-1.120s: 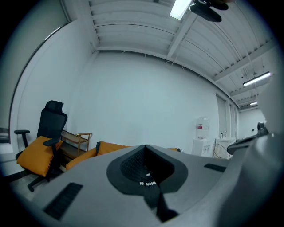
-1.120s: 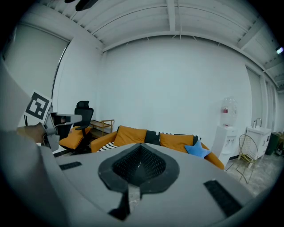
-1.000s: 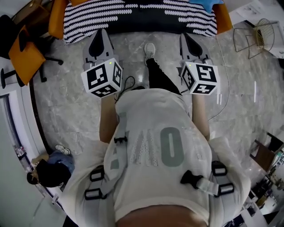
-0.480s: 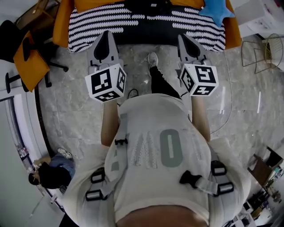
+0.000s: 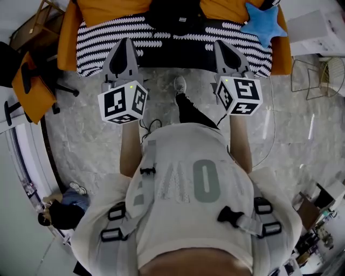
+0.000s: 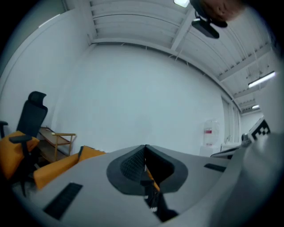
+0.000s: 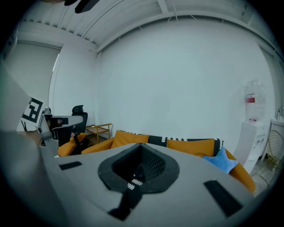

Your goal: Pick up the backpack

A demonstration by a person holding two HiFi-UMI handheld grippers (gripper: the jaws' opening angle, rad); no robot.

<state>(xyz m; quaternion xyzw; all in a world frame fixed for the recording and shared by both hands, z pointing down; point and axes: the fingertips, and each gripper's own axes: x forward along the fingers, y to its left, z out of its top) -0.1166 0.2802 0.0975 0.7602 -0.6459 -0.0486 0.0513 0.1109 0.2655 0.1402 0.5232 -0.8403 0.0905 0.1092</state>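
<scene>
Both claws are pressed shut with nothing in them: left claw (image 5: 123,51), right claw (image 5: 225,49). The soft black fabric backpack (image 5: 178,19) sits ahead on the orange sofa (image 5: 69,32), well apart from both. I judge it limp and saggy, so I'd take a top strap, though I can't make one out. Only the head view shows it. The right gripper view catches the cushions and a blue star-shaped pillow (image 7: 220,162).

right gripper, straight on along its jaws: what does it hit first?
The right gripper would likely meet the striped blanket on the sofa first, right of the black backpack; depth is unclear.
</scene>
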